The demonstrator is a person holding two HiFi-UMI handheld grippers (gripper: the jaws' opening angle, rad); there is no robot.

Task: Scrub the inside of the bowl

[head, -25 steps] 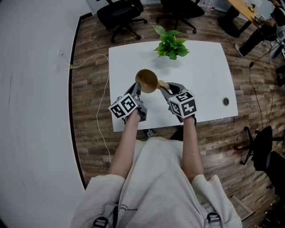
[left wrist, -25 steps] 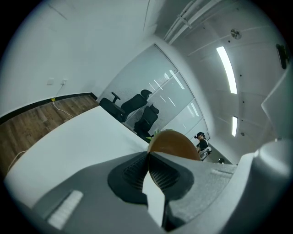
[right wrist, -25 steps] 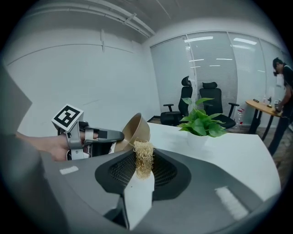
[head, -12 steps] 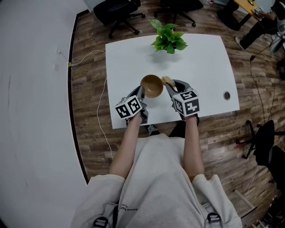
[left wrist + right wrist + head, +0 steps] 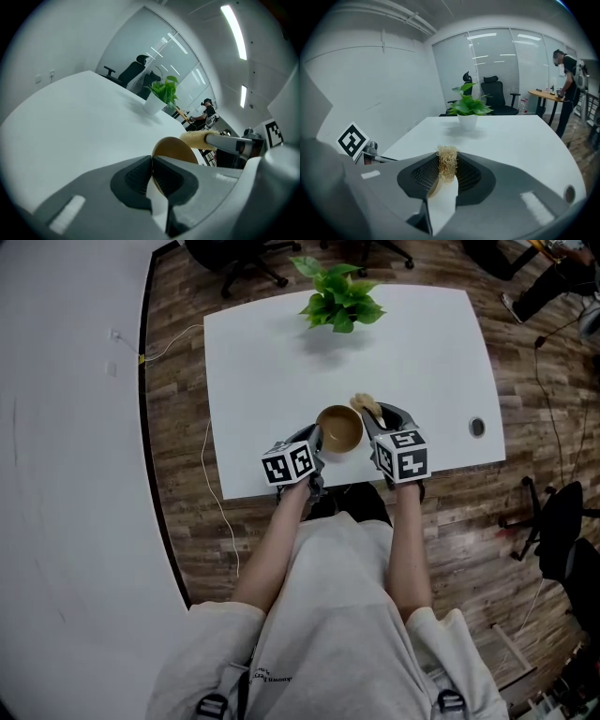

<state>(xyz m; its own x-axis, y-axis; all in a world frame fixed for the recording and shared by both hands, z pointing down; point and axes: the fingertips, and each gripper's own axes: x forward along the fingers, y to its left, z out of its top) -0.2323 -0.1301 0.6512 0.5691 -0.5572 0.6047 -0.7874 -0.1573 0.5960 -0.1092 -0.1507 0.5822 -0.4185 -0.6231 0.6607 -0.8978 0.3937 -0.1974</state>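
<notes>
The bowl (image 5: pixel 339 428) looks like brown wood, smooth with a soft matt sheen. The scrubber (image 5: pixel 447 165) is a tuft of coarse, straw-coloured fibre, rough and frizzy. The left gripper (image 5: pixel 151 161) and right gripper (image 5: pixel 446 157) have bodies of smooth matt grey plastic; their pads (image 5: pixel 135 176) are black, ribbed and rubbery-looking. Each carries a cube (image 5: pixel 289 463) with flat black-and-white printed faces. The table (image 5: pixel 272 362) top is plain white, smooth and matt. The floor (image 5: pixel 178 390) is brown wood-grain planking. The plant (image 5: pixel 337 298) has slightly shiny green leaves in a smooth white pot (image 5: pixel 467 122). The person's shirt (image 5: pixel 328 615) is pale, soft cloth.
</notes>
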